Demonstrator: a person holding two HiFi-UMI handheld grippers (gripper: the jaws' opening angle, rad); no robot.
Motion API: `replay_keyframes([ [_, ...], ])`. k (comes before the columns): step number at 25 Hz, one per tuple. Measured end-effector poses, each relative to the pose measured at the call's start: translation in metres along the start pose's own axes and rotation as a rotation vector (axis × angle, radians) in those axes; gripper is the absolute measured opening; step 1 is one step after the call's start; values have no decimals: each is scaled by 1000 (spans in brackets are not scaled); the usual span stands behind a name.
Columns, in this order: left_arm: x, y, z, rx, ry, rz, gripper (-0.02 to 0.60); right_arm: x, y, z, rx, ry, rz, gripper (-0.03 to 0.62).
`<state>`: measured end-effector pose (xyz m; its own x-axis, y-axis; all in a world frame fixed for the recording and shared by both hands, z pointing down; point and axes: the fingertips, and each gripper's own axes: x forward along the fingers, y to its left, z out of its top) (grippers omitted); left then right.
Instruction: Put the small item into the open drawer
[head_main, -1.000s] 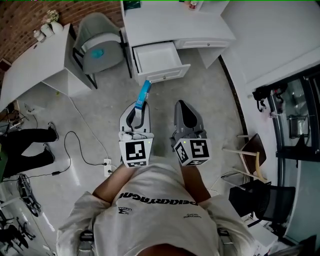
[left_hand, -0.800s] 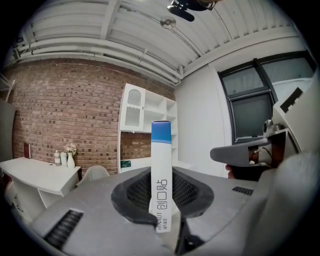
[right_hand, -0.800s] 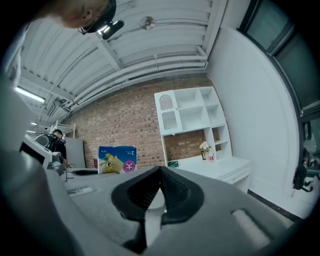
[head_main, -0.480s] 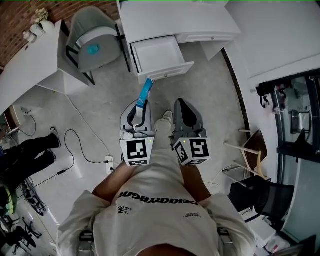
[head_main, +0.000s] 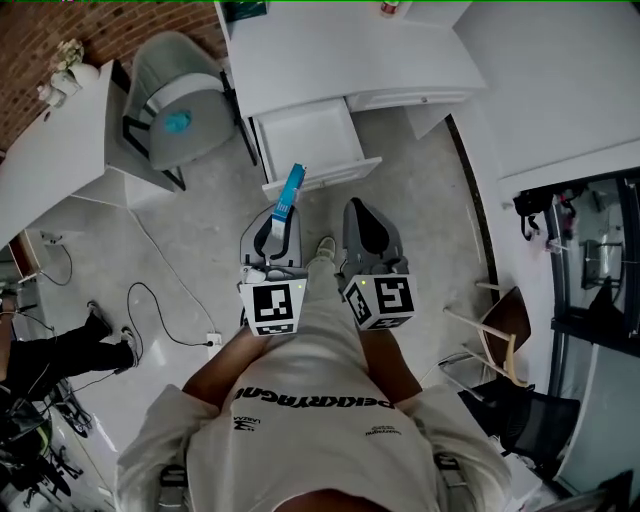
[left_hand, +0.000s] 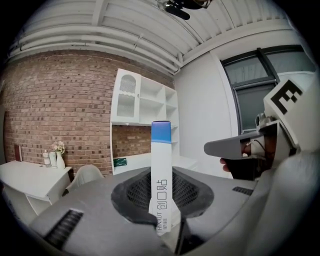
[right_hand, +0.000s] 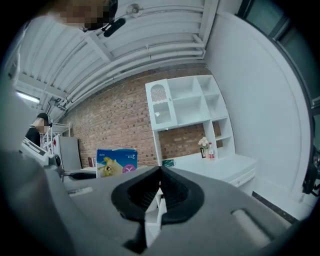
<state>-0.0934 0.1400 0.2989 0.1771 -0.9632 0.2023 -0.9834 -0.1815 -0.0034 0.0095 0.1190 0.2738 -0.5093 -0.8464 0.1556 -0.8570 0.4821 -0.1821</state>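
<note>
A slim white box with a blue end (head_main: 290, 188) sticks out forward from my left gripper (head_main: 279, 218), which is shut on its lower part. In the left gripper view the box (left_hand: 161, 170) stands upright between the dark pads. My right gripper (head_main: 361, 216) is beside it to the right, with its jaws together and nothing between them; its tips meet in the right gripper view (right_hand: 160, 174). The open white drawer (head_main: 312, 140) lies on the floor side of the white desk (head_main: 340, 50), just ahead of the box. It looks empty.
A grey chair (head_main: 176, 105) stands left of the drawer, next to another white table (head_main: 50, 160). A cable and a power strip (head_main: 212, 337) lie on the floor at the left. A person's legs (head_main: 60, 355) show at the far left. A wooden chair (head_main: 495, 315) stands at the right.
The person holding the grippers has stepped forward, with a shoe now between the grippers. The desk and drawer have shifted in view. Both grippers keep their pose, and the box is still held.
</note>
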Motion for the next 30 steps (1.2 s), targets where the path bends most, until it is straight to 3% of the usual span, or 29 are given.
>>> replay_keyframes([
  [8,104,-3,16,28,48,25,69,79,-63,18,-3,39,42,-2],
  [18,215,-14,-2,47,145,26,71,154,-145,8,23,113,50,-2],
  [30,268,-8,-59,42,284,2,71,199,-170,-46,41,225,51,-2],
])
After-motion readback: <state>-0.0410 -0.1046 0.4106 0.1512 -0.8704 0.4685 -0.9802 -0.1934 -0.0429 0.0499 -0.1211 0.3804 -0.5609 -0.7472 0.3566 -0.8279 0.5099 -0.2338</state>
